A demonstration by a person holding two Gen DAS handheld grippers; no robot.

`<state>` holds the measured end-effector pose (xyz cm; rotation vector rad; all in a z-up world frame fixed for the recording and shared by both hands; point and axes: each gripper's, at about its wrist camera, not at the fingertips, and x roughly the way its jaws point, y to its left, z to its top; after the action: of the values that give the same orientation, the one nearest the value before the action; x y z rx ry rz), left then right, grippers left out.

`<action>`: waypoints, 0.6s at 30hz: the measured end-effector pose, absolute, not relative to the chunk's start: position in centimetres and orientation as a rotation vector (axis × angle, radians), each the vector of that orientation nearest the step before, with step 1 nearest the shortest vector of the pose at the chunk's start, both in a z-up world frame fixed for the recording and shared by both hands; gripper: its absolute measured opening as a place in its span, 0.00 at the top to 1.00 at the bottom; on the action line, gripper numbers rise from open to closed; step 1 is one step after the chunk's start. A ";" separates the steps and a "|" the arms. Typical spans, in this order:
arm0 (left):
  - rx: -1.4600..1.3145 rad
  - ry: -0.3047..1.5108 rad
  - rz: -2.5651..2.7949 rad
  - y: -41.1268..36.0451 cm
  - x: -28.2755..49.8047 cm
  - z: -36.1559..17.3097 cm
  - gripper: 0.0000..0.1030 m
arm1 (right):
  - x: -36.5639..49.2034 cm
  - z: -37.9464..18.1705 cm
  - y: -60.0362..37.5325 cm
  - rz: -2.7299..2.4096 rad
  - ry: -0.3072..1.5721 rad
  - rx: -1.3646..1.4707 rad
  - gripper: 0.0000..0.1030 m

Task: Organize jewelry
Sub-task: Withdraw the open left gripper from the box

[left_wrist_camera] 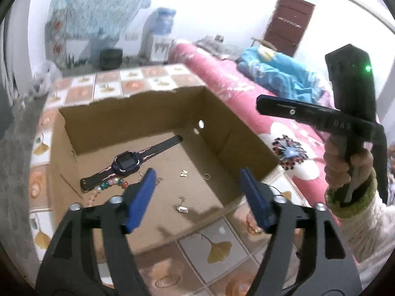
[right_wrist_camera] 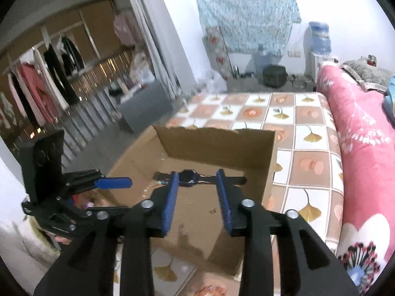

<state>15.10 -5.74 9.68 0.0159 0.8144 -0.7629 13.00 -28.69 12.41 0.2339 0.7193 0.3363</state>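
Note:
An open cardboard box (left_wrist_camera: 138, 116) sits on the tiled tablecloth. On its floor lie a dark smartwatch (left_wrist_camera: 126, 164), a string of coloured beads (left_wrist_camera: 112, 185), a small gold butterfly piece (left_wrist_camera: 184, 173), a ring (left_wrist_camera: 207, 176) and a tagged trinket (left_wrist_camera: 182, 207). My left gripper (left_wrist_camera: 197, 171) hangs over the box's near side, open, with nothing between its blue pads. My right gripper (right_wrist_camera: 197, 172) is also open and empty above the box (right_wrist_camera: 217, 145); the watch (right_wrist_camera: 188, 176) shows beyond its gap. A hand (left_wrist_camera: 345, 170) holds the right tool at the box's right.
The checked cloth with leaf prints (left_wrist_camera: 217, 246) covers the table around the box. A pink flowered bed cover (left_wrist_camera: 246, 93) runs along the right side, with a blue blanket (left_wrist_camera: 271, 71) on it. A clothes rack (right_wrist_camera: 42, 83) stands far left, a water dispenser (left_wrist_camera: 160, 34) at the back.

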 end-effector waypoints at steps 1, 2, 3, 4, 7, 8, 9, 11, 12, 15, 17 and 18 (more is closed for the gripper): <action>0.019 0.789 -0.772 -5.3 14.1 10.1 0.23 | 11.8 12.8 -29.0 0.336 0.695 0.246 0.60; 0.016 0.768 -0.783 -4.8 13.2 10.5 0.21 | 10.9 13.0 -29.1 0.335 0.680 0.251 0.59; 0.012 0.755 -0.800 -4.3 12.2 10.8 0.18 | 9.5 13.2 -29.3 0.328 0.659 0.256 0.57; 0.010 0.749 -0.812 -4.0 11.4 10.8 0.17 | 8.5 13.3 -29.4 0.321 0.646 0.259 0.55; 0.029 0.757 -0.847 -3.3 9.1 10.3 0.12 | 5.3 13.0 -29.6 0.293 0.619 0.266 0.50; 0.043 0.765 -0.854 -3.1 8.2 9.9 0.12 | 4.5 12.7 -29.6 0.278 0.621 0.268 0.50; 0.055 0.772 -0.857 -3.1 7.6 9.5 0.12 | 3.9 12.4 -29.6 0.266 0.626 0.269 0.49; 0.106 0.802 -0.851 -3.4 6.2 8.3 0.12 | 2.7 11.5 -29.5 0.240 0.648 0.278 0.49; 0.124 0.818 -0.846 -3.5 5.7 7.6 0.11 | 2.2 11.1 -29.4 0.234 0.656 0.284 0.49; 0.149 0.871 -0.820 -3.9 4.9 5.6 0.11 | 0.8 9.2 -29.0 0.241 0.696 0.322 0.49; 0.144 0.910 -0.795 -4.1 4.7 4.1 0.11 | 0.4 7.7 -28.3 0.259 0.731 0.332 0.49; 0.148 0.928 -0.779 -4.3 4.8 3.4 0.11 | 0.3 6.5 -27.6 0.261 0.766 0.323 0.49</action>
<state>4.77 -4.29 3.42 0.1476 0.9276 -0.7786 0.29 -27.57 6.53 0.3234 0.7659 0.2612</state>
